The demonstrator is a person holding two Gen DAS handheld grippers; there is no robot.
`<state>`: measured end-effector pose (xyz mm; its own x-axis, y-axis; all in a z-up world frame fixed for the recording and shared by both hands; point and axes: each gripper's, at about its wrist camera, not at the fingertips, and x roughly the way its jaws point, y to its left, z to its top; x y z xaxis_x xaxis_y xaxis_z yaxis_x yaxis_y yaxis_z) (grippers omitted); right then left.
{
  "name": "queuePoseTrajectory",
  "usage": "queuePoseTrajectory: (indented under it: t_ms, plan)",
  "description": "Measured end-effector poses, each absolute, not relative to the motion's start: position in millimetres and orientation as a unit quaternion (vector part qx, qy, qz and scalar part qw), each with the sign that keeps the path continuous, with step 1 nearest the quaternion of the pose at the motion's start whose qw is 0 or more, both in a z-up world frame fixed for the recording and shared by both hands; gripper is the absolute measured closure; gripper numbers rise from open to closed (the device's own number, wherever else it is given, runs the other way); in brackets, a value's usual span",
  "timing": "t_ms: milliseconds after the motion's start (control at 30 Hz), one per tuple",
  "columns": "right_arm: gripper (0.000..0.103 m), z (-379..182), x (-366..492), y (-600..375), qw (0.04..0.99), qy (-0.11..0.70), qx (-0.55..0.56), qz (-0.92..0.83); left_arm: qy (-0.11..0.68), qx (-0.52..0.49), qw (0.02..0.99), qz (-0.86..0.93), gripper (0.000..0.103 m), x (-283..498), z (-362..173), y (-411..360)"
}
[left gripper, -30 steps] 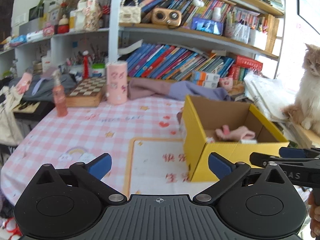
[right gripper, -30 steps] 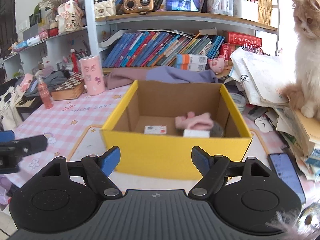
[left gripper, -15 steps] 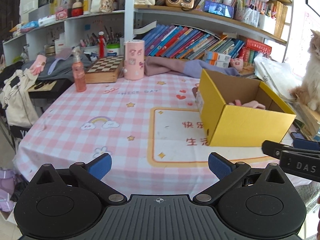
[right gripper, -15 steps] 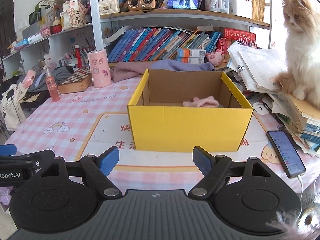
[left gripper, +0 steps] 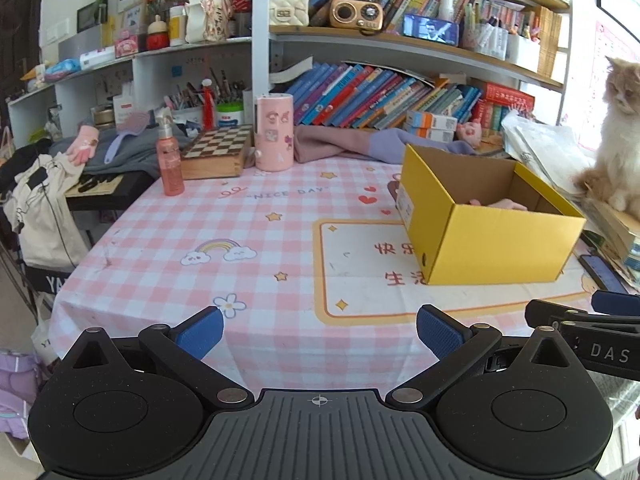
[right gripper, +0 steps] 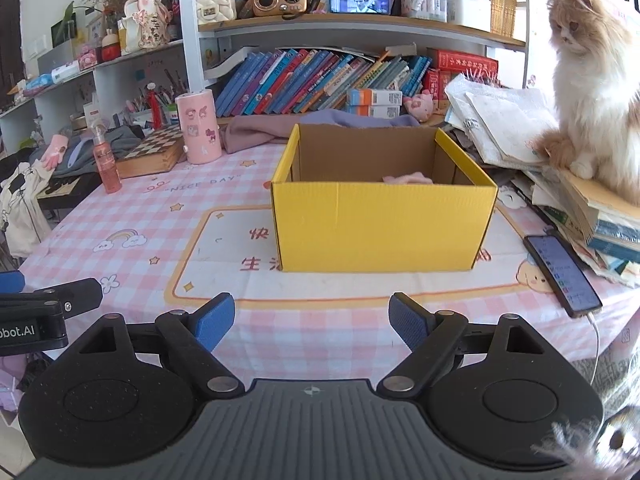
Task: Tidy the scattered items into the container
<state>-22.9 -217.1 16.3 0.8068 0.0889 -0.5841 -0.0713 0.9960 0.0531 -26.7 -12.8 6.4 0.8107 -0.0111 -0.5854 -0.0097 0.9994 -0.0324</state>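
Both grippers are held at the near edge of the table (left gripper: 168, 240), clear of everything. The left gripper (left gripper: 318, 330) is spread wide with nothing between its fingers. The right gripper (right gripper: 311, 318) is empty too, its jaws opening further. The box (right gripper: 380, 224) stands ahead of the right gripper and ahead and to the right of the left one; something pink (right gripper: 408, 179) is seen inside it.

A phone (right gripper: 562, 276) lies just right of the right gripper, its cable hanging over the edge; it could be knocked off by a careless swing. The cat (right gripper: 592, 84), seated on the papers (right gripper: 504, 128) further right, could be startled or could step into the path. The bottle (left gripper: 170, 160), far ahead to the left, could be toppled if grasped high.
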Motion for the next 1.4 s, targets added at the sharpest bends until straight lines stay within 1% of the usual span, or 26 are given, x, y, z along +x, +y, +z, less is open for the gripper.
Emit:
queuePoseTrajectory:
  t_ms: [1100,1400]
  plan:
    - [0.019,9,-36,-195,0.945,0.323,0.002,0.052,0.325,-0.044,0.945,0.001,0.000,-38,-4,10]
    - [0.019,8,-35,-196,0.945,0.323,0.001,0.049,0.333,-0.035,0.942,0.004,0.000,-34,-6,8]
